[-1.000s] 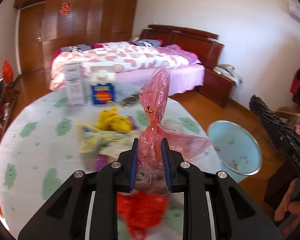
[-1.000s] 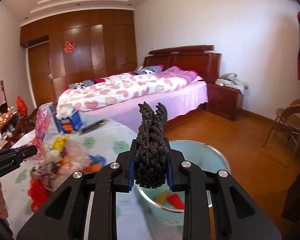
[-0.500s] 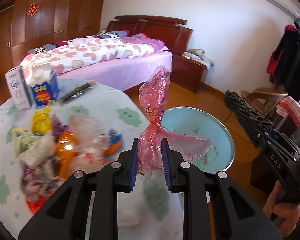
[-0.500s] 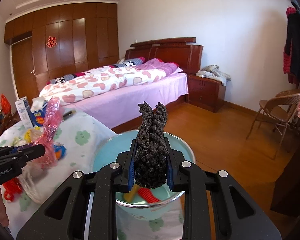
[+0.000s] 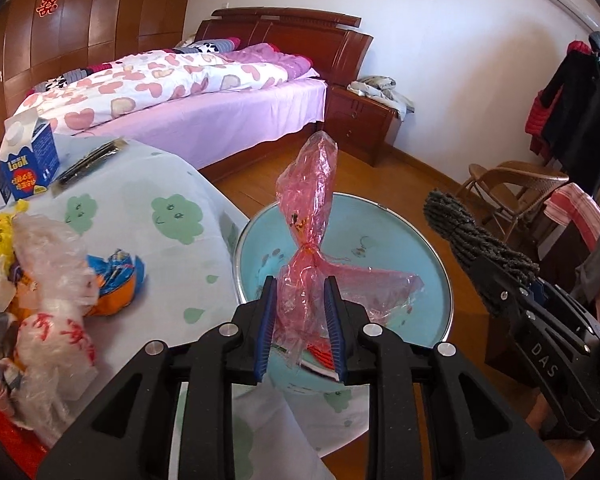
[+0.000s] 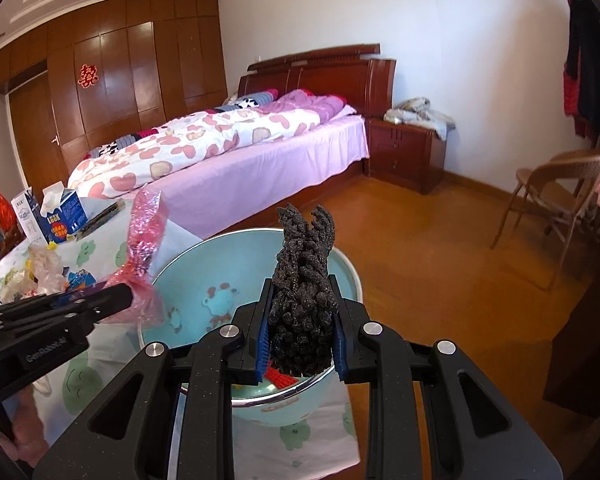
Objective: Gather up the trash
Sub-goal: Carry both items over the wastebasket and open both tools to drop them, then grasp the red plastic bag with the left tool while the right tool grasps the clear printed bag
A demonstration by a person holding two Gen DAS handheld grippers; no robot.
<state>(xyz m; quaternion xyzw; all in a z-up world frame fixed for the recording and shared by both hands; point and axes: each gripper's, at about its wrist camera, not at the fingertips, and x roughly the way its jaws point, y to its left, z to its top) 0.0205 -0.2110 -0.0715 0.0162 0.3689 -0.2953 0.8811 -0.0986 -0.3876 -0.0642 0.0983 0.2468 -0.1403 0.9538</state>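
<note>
Fingers (image 5: 269,320) opening around pink bag (image 5: 306,248), hiding basin (image 5: 420,240) contents

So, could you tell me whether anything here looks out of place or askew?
Yes: the light blue basin sits half off the table edge, overhanging the floor, so it looks precarious. Wrappers lie heaped on the tablecloth.

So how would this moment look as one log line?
left gripper: opening, pink plastic bag between jaws | right gripper: shut on black rag | both over basin
</note>
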